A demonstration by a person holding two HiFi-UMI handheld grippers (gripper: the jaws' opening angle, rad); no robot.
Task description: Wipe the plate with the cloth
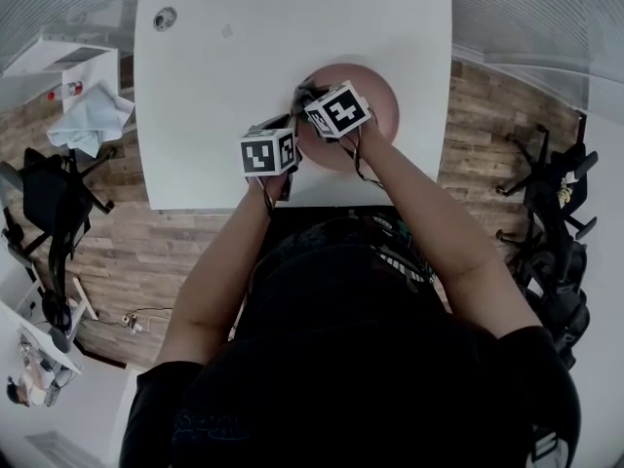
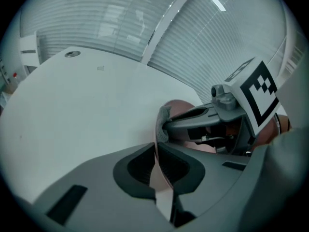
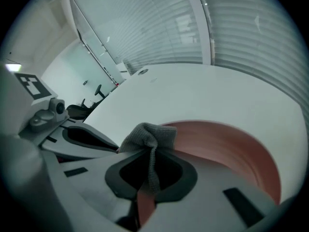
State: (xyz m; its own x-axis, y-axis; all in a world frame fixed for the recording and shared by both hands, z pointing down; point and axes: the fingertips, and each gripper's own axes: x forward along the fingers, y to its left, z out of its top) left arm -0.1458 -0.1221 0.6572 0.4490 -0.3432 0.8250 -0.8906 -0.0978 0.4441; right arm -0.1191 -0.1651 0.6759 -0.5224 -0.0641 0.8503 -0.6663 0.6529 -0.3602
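Note:
A pink plate (image 1: 375, 91) lies on the white table (image 1: 214, 86) near its front edge. My left gripper (image 1: 292, 136) is shut on the plate's left rim; in the left gripper view the thin pink rim (image 2: 161, 178) runs between the jaws of the left gripper (image 2: 155, 146). My right gripper (image 3: 152, 151) is shut on a grey cloth (image 3: 147, 134), which bunches out past its fingertips over the plate's (image 3: 231, 144) left side. In the left gripper view the cloth (image 2: 163, 122) sits at the right gripper's tip, just beyond my left jaws.
A round grommet (image 1: 165, 18) is set in the table's far left corner. A pale blue cloth (image 1: 93, 115) lies on a white side unit to the left. Black chairs (image 1: 49, 203) stand left of the table, and black frames (image 1: 556, 193) stand to its right.

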